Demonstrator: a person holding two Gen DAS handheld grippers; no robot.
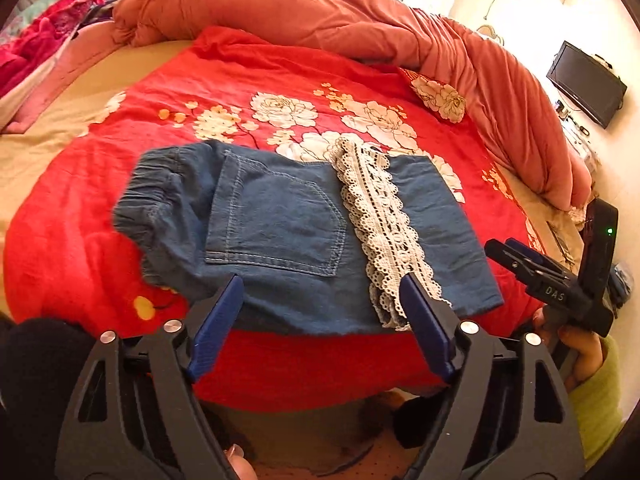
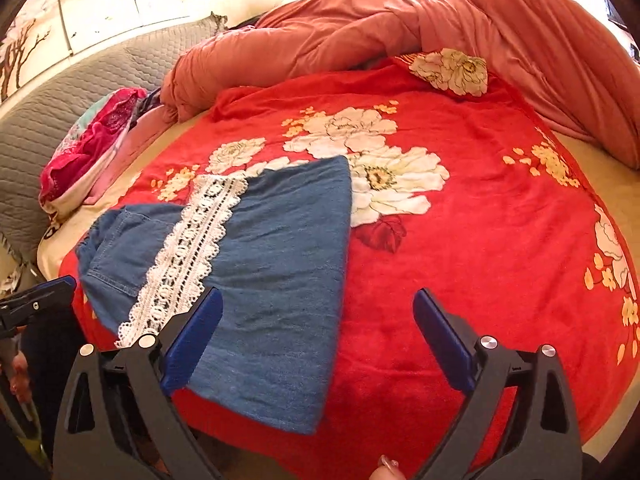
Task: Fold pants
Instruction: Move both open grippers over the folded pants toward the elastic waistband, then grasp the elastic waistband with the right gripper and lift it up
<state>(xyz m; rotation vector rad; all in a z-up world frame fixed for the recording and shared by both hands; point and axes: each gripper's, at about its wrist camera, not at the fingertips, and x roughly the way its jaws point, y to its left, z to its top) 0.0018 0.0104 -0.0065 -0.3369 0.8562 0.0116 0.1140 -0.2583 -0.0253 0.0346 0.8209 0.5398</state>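
Blue denim pants [image 1: 280,224] lie folded lengthwise on a red flowered blanket [image 1: 248,68], elastic waistband at the left, a white lace band [image 1: 380,208] across them. My left gripper [image 1: 324,292] is open and empty, above the pants' near edge, its right finger by the lace end. In the right wrist view the pants [image 2: 272,264] lie at the left with the lace [image 2: 192,248]. My right gripper [image 2: 318,304] is open and empty, above the pants' leg end and the blanket [image 2: 480,220]; it shows in the left wrist view [image 1: 532,260], its jaws look near together there.
A salmon duvet [image 1: 360,16] is bunched along the bed's far side and right. Pink and red clothes [image 2: 96,144] are piled at the left by a grey quilted headboard [image 2: 60,100]. A dark screen [image 1: 584,84] hangs on the right wall.
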